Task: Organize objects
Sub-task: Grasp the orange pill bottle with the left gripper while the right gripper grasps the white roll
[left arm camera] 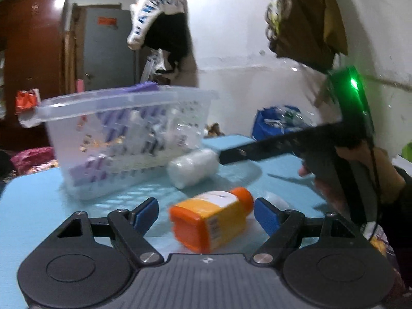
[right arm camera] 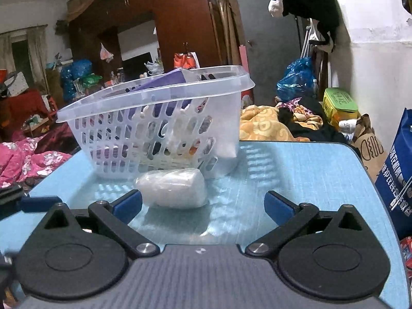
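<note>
left gripper [left arm camera: 206, 215] spread wide around the orange bottle [left arm camera: 211, 219], untouched; right gripper [right arm camera: 203, 203] spread wide, holding nothing, near the white roll [right arm camera: 172, 189].

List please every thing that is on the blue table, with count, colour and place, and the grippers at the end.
table: one, light blue, under everything listed.
basket: one, clear plastic with holes, at the far side of the table, already holding a purple box and other small items.
white roll: one, white, wrapped in clear film, lying on the table just in front of the basket.
orange bottle: one, orange with a yellow label, lying on its side between the left gripper's fingers.
left gripper: one, black with blue pads, open around the orange bottle.
right gripper: one, black with blue pads, open, near the white roll.
</note>
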`<action>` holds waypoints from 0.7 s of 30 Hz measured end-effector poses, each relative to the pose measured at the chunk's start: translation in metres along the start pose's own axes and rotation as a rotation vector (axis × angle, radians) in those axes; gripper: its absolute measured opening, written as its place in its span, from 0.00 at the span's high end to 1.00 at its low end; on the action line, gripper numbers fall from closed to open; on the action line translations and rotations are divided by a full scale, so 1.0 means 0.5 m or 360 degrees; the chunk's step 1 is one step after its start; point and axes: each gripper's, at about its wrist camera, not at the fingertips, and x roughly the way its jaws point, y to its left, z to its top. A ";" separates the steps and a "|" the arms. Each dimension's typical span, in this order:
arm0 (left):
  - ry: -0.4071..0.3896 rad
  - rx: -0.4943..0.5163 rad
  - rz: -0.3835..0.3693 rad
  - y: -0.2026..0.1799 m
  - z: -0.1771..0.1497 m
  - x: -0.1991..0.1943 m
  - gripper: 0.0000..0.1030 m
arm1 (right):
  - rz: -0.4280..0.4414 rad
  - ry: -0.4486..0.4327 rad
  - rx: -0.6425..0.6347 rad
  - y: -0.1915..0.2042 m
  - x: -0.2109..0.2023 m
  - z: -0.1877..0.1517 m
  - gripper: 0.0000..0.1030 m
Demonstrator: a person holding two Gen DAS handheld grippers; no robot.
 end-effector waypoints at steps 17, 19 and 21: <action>0.0047 0.0048 0.0063 0.003 -0.009 -0.021 0.28 | 0.0027 0.0254 -0.0123 0.072 0.109 0.024 0.14; 0.0041 0.0038 0.0077 0.014 -0.009 -0.023 0.28 | 0.0010 0.0250 -0.0151 0.075 0.107 0.020 0.25; 0.0031 0.0001 0.0075 0.024 -0.009 -0.026 0.28 | 0.0012 0.0234 -0.0168 0.072 0.097 0.017 0.26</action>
